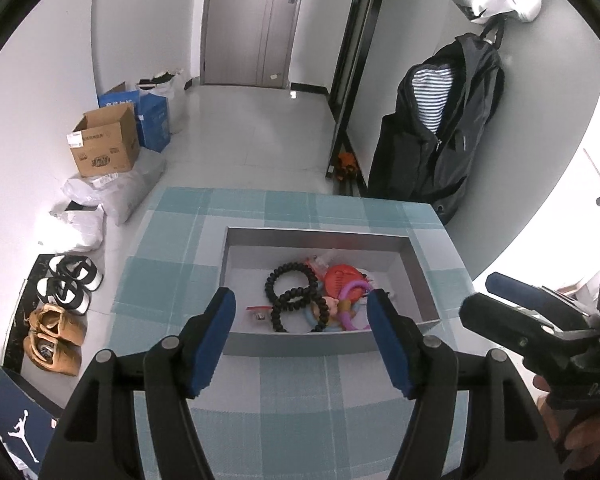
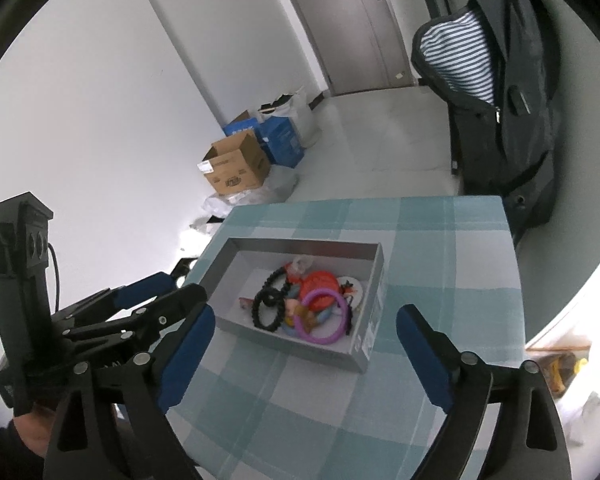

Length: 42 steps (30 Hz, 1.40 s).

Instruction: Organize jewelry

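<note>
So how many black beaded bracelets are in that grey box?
2: one black beaded bracelet lies toward the left middle of the grey box; the other overlaps it nearer the front wall. More may hide under the pile.

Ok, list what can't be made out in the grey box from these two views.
- Blue ring: left wrist view, mostly under the black beaded bracelets.
- Small red-edged packet: both views, too small to identify.
- Items beneath the orange round disc: right wrist view, piled over, purple ring on top.
- Grey cardboard box near interior: left wrist view, hidden by its front wall.

box (image 1: 416, 280) sits mid-table (image 1: 300, 392) – bracelets (image 1: 290, 296) piled inside, cardboard carton (image 1: 106, 142) on the floor at 10 o'clock
</note>
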Available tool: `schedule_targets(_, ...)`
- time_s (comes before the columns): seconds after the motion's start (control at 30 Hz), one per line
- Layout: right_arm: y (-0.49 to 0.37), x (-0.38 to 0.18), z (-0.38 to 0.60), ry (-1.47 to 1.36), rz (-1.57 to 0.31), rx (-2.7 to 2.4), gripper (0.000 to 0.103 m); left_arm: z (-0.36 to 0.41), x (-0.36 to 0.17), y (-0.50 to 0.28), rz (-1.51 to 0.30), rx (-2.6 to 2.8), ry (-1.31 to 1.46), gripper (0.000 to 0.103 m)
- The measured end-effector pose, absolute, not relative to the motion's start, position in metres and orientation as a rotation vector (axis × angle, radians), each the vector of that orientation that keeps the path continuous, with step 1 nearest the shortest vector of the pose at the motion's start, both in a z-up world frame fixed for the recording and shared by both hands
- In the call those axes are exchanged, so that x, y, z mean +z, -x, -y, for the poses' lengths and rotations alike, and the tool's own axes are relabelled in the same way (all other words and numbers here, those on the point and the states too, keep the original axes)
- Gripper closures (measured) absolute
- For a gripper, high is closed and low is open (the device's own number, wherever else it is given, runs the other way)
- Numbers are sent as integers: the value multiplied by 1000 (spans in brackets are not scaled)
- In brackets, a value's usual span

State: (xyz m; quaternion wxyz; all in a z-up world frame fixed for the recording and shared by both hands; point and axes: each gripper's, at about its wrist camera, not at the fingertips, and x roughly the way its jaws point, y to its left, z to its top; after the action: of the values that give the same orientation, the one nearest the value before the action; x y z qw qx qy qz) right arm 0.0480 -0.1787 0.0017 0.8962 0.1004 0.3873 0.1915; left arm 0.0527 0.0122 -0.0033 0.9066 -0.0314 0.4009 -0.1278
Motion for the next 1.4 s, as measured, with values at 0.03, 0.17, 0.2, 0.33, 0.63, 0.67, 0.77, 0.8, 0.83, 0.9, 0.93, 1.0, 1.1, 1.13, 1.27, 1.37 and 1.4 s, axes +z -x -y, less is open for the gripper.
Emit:
schedule_targets(0.03,-46,3,179,-208,-796,396,7,-13,-1,-50,-816,-261,61,39)
schedule_targets(0.17,-31,9,182,-196,-755,389,3,-19,3,-38,-796,-251,61,39)
schedule_targets(0.2,-28,9,183,-197,-750,386,2,-18,2,-37,-799,-248,60,39)
schedule_targets(0.33,-21,11,184,-190,-744,388,0,-16,2,-33,-789,-239,45,39)
schedule_targets(0.63,-20,7,182,-186,-755,386,0,-15,6,-29,-765,-237,50,39)
schedule_targets(0.67,-20,7,182,-187,-753,386,0,-15,6,-29,-765,-236,50,39)
schedule_targets(0.77,-21,8,182,-189,-750,380,0,-15,7,-28,-763,-239,53,39)
schedule_targets(0.8,-21,7,182,-192,-749,379,0,-15,7,-28,-764,-239,54,39)
schedule_targets(0.83,-21,7,182,-196,-750,378,0,-15,7,-28,-762,-240,55,39)
schedule_targets(0.9,-21,7,182,-198,-750,377,0,-15,7,-28,-763,-239,52,39)
schedule_targets(0.93,-21,7,182,-198,-750,378,0,-16,7,-28,-764,-240,53,39)
schedule_targets(1.0,-21,8,181,-195,-748,379,0,-15,7,-28,-763,-238,52,39)
schedule_targets(1.1,-21,8,181,-192,-747,378,0,-16,8,-28,-763,-242,54,39)
schedule_targets(1.13,-21,8,181,-193,-748,377,0,-15,7,-28,-762,-239,54,39)
schedule_targets(1.27,-21,8,181,-193,-749,377,0,-16,7,-28,-762,-238,53,39)
schedule_targets(1.37,-21,9,182,-193,-745,378,0,-17,8,-28,-769,-243,59,39)
schedule_targets(1.4,-21,9,182,-193,-745,378,0,-17,8,-28,-772,-243,60,39)
